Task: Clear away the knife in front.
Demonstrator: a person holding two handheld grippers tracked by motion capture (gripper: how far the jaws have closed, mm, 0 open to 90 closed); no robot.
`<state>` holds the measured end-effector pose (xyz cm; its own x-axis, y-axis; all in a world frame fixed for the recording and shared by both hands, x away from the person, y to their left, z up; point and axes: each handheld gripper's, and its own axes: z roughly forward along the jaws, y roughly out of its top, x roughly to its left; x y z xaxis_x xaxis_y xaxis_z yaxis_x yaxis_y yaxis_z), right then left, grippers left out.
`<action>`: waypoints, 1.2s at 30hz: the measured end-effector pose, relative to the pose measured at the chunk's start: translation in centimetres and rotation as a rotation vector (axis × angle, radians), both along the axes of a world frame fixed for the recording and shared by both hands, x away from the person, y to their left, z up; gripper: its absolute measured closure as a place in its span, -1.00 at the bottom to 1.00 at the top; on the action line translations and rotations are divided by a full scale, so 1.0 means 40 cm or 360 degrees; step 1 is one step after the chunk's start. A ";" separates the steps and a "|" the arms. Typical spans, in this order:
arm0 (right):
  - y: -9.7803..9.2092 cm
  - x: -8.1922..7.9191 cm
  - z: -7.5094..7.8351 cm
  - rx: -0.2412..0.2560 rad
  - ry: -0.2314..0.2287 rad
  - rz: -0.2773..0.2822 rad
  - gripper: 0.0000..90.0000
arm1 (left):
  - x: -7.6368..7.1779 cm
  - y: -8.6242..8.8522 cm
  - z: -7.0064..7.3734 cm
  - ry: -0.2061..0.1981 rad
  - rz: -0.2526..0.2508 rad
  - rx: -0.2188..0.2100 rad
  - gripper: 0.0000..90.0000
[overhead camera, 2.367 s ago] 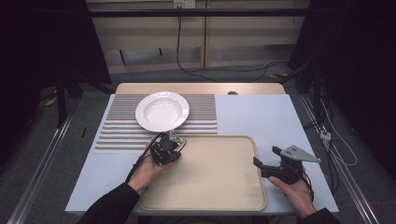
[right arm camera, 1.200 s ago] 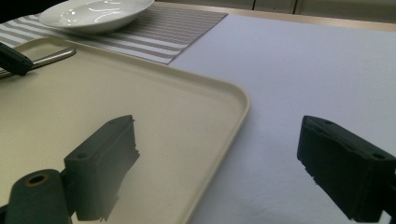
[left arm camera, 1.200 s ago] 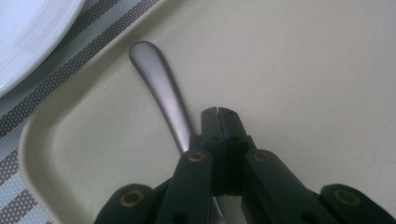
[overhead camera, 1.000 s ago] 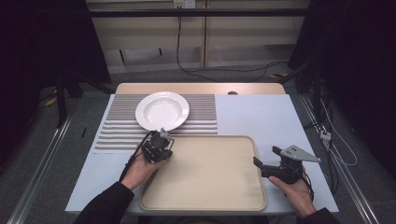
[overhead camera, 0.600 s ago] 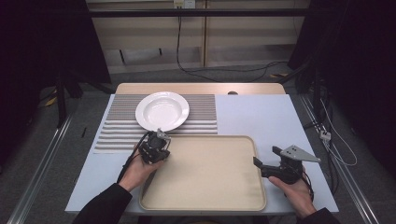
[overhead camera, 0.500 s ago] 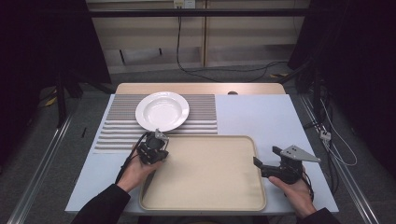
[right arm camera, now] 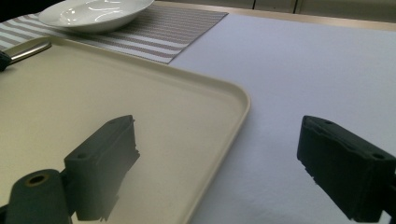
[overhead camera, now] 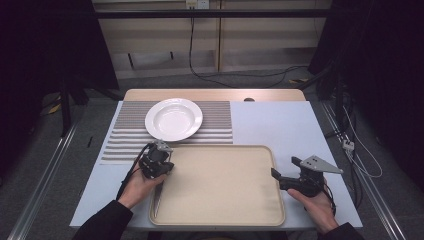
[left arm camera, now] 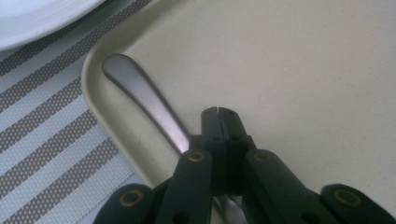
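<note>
a beige tray (overhead camera: pixel 220 210) lies on the near half of the light table (overhead camera: pixel 280 122), with a striped placemat (overhead camera: pixel 122 147) just beyond its far left corner and a white plate (overhead camera: pixel 173 119) resting on that mat. the left gripper (overhead camera: pixel 159 156) sits over the tray's far left corner, held by the person's left hand (overhead camera: pixel 137 185); in the left gripper view the gripper (left arm camera: pixel 218 112) has its two black jaws pressed together at the tips, nothing between them. a metal utensil handle (left arm camera: pixel 144 105) lies along the inner left wall of the tray (left arm camera: pixel 289 70), its rounded end pointing toward the corner and its lower part running under the jaws' left side; whether the jaws touch it cannot be told, and its working end is hidden. the placemat (left arm camera: pixel 42 140) and the rim of the plate (left arm camera: pixel 32 18) show just outside the tray there. the right gripper (overhead camera: pixel 280 176) is at the tray's right edge, held by the right hand (overhead camera: pixel 315 207), with a grey three-cornered plate on top. in the right gripper view the gripper (right arm camera: pixel 219 163) has its jaws wide apart and holds nothing, one jaw over the tray (right arm camera: pixel 140 93), the other over the bare table (right arm camera: pixel 317 70); the plate (right arm camera: pixel 93 11) and the tip of the handle (right arm camera: pixel 30 50) show farther off.
</note>
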<state>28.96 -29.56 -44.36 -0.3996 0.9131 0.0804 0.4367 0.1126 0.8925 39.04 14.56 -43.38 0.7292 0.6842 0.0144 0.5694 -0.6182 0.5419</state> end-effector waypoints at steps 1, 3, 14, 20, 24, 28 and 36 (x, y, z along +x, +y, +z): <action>0.000 0.000 0.000 -0.0001 0.0000 0.0002 -0.73 | -0.001 0.003 0.000 0.0001 0.0003 -0.0005 1.00; 0.000 0.001 0.000 -0.0001 0.0002 0.0000 -0.73 | -0.003 0.006 -0.001 0.0001 0.0003 -0.0014 1.00; 0.000 0.001 0.000 0.0004 0.0001 0.0000 -0.74 | -0.006 0.025 0.004 -0.0029 0.0006 -0.0139 0.89; 0.000 0.001 0.000 0.0003 -0.0001 0.0001 -0.73 | -0.016 0.030 0.024 -0.0156 0.0005 -0.0206 0.50; 0.000 0.000 0.000 0.0004 -0.0001 0.0001 -0.74 | -0.022 0.030 0.037 -0.0252 0.0039 -0.0249 -0.07; 0.000 0.000 0.000 0.0005 -0.0001 0.0000 -0.74 | -0.028 0.034 0.054 -0.0263 0.0045 -0.0324 -0.57; 0.000 -0.001 0.001 0.0006 -0.0003 -0.0005 -0.74 | -0.060 0.045 0.076 -0.0322 0.0062 -0.0370 -0.87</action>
